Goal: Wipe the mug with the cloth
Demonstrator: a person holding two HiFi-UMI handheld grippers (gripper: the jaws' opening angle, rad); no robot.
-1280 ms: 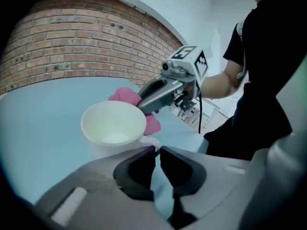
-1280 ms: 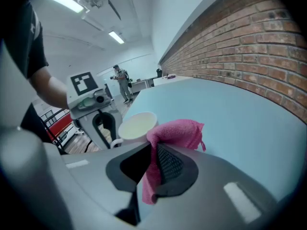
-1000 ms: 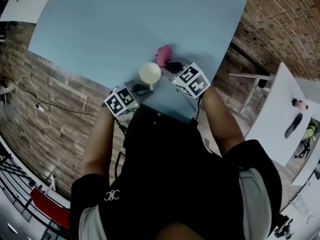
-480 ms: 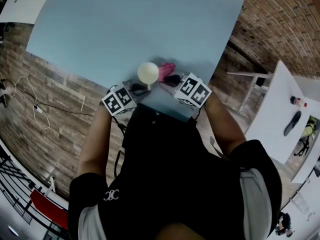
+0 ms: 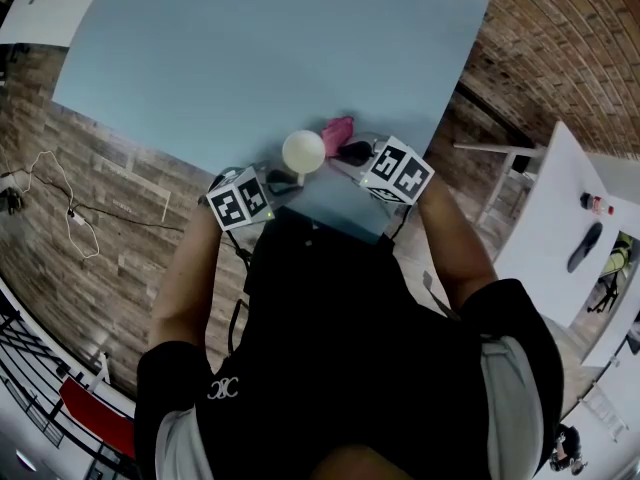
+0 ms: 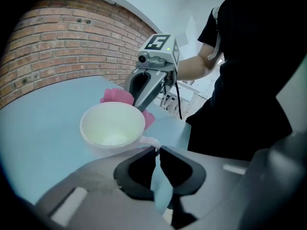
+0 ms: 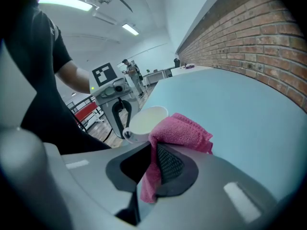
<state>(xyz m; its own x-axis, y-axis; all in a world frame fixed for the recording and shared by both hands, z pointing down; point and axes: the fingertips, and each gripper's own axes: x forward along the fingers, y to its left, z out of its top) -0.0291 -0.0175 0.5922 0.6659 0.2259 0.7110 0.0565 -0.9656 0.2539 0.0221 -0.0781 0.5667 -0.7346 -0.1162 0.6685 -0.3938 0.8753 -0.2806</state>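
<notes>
Both mug (image 5: pixel 303 151) and right claw (image 5: pixel 352 153) slightly farther right than before.

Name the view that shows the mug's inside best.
The left gripper view: it looks down into the mug, showing its rim, empty inside and handle. The head view shows it only as a small pale disc. The right gripper view catches its rim at a low angle, beside the cloth.
</notes>
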